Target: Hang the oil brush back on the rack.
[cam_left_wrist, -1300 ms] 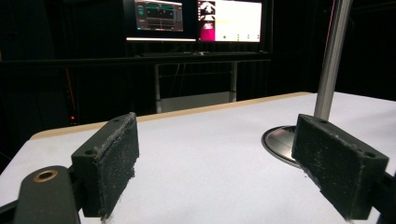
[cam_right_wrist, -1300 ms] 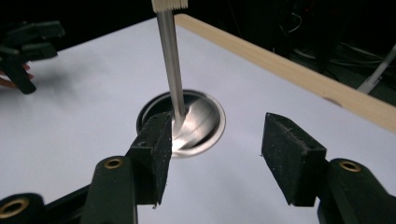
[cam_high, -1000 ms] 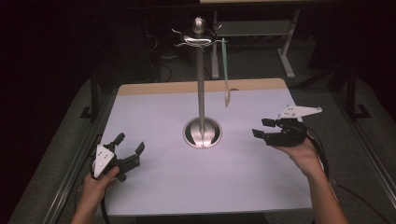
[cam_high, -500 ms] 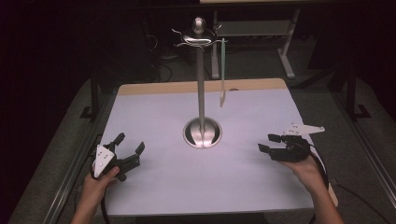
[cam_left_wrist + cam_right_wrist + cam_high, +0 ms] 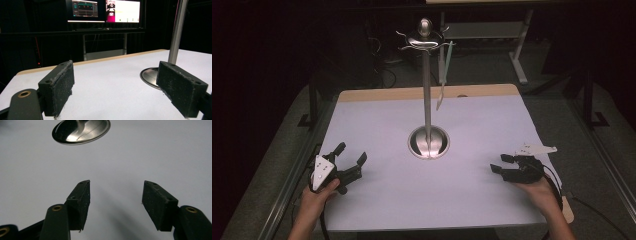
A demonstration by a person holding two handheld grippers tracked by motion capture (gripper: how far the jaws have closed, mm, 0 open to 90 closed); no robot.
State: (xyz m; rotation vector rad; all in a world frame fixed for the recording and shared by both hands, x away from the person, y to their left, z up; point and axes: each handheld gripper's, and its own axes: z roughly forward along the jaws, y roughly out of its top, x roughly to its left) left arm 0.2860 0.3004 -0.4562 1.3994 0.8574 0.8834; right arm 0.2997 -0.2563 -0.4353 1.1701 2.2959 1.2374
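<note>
The white table top (image 5: 377, 200) lies wide and mostly bare, with a metal stand (image 5: 427, 100) rising from a round base (image 5: 428, 142) near its middle. From the stand's hooked crown a pale green utensil (image 5: 445, 75) hangs on the far right side, its tip above the far part of the table. The left gripper (image 5: 351, 155) sits close to the near left edge, held in the person's left hand (image 5: 318, 192); its jaws stand wide apart with nothing between them, and in the left gripper view (image 5: 115, 85) bare table stretches ahead to the tan far edge, with the stand's pole and base off to one side behind one pad. The right gripper (image 5: 501, 165) rests low near the near right edge, held in the right hand (image 5: 539, 190), pointing toward the base; its jaws are partly open and empty, and the right gripper view (image 5: 115, 192) shows clear white surface between them and the shiny base. Both grippers are well apart from the stand.
</note>
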